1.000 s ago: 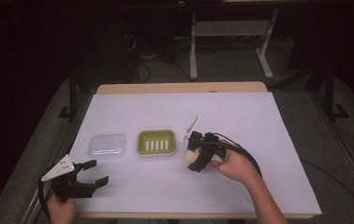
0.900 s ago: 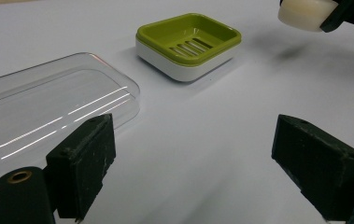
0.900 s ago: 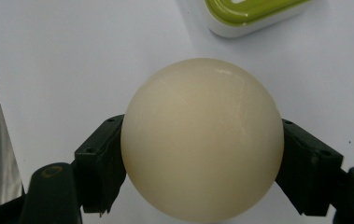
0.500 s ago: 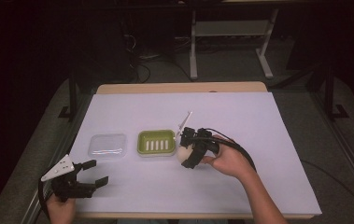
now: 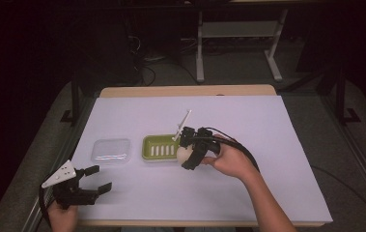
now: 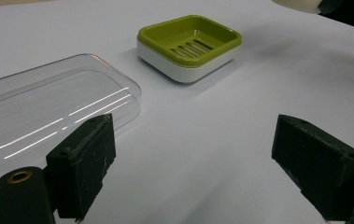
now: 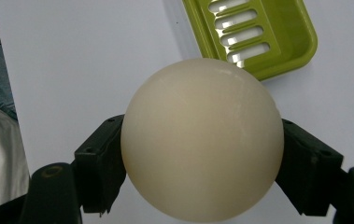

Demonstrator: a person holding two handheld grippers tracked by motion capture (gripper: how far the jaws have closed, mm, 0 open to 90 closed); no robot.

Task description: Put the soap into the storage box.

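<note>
A round cream-coloured soap [image 7: 202, 137] sits between the jaws of my right gripper [image 5: 186, 155], which is shut on it and held above the table. It hangs at the right edge of a green slotted soap dish [image 5: 160, 147], also seen as the green soap dish [image 7: 263, 37] and soap dish [image 6: 188, 44]. A clear plastic lid [image 5: 110, 150] lies flat to the left of the dish, the same clear lid [image 6: 48, 112] close ahead of my left gripper [image 6: 193, 172]. That left gripper [image 5: 95, 180] rests open near the table's front left corner, nothing between its jaws.
A white sheet [image 5: 267, 145] covers the table top. A wooden table edge [image 5: 185, 91] runs along the far side. Table legs and cables stand on the dark floor beyond. The person's right forearm [image 5: 262, 203] comes in from the bottom.
My right gripper has carried the soap to the left and a little up, from right of the dish to its right edge. The left gripper has stayed still.
</note>
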